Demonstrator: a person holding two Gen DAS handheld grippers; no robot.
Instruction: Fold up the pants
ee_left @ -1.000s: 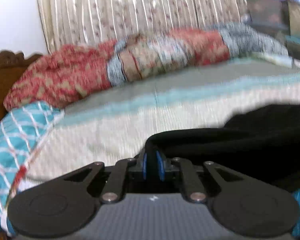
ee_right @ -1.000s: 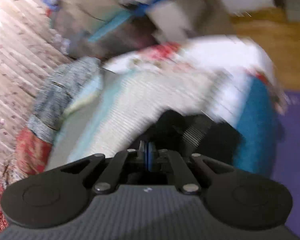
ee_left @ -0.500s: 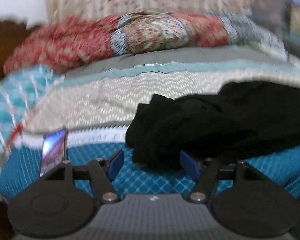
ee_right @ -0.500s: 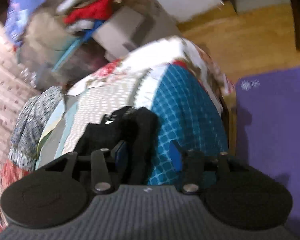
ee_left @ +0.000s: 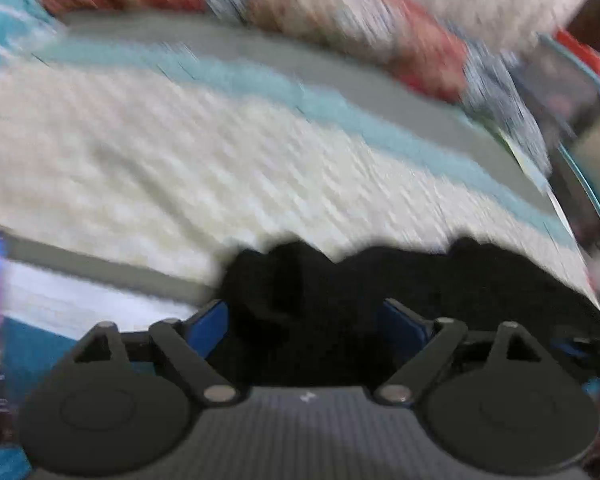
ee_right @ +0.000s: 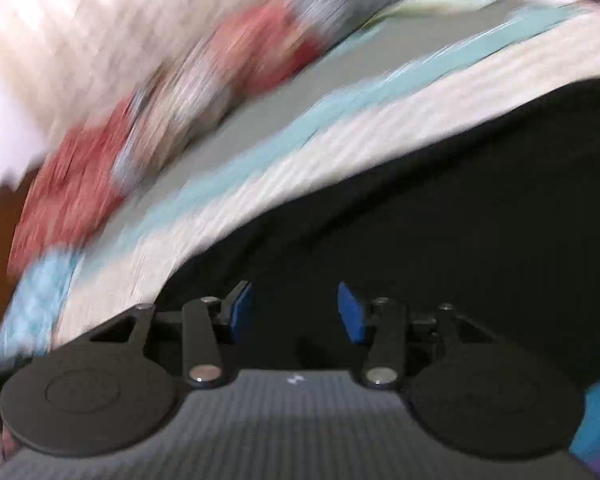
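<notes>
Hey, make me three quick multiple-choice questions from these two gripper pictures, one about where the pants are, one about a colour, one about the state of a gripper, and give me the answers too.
1. Where do the pants lie?
A. on the bed cover
B. on the floor
C. on a chair

2. What colour are the pants?
A. red
B. black
C. white

3. How do the right gripper's jaws stand?
A. shut on the pants
B. shut on nothing
C. apart

Answers:
1 A: the pants rest on the striped bed cover, bunched near its front edge.
2 B: the pants show plain black against the cream and pale blue cover in both views.
3 C: the right gripper has a clear gap between its blue pads, with the black cloth ahead of them and not pinched.
</notes>
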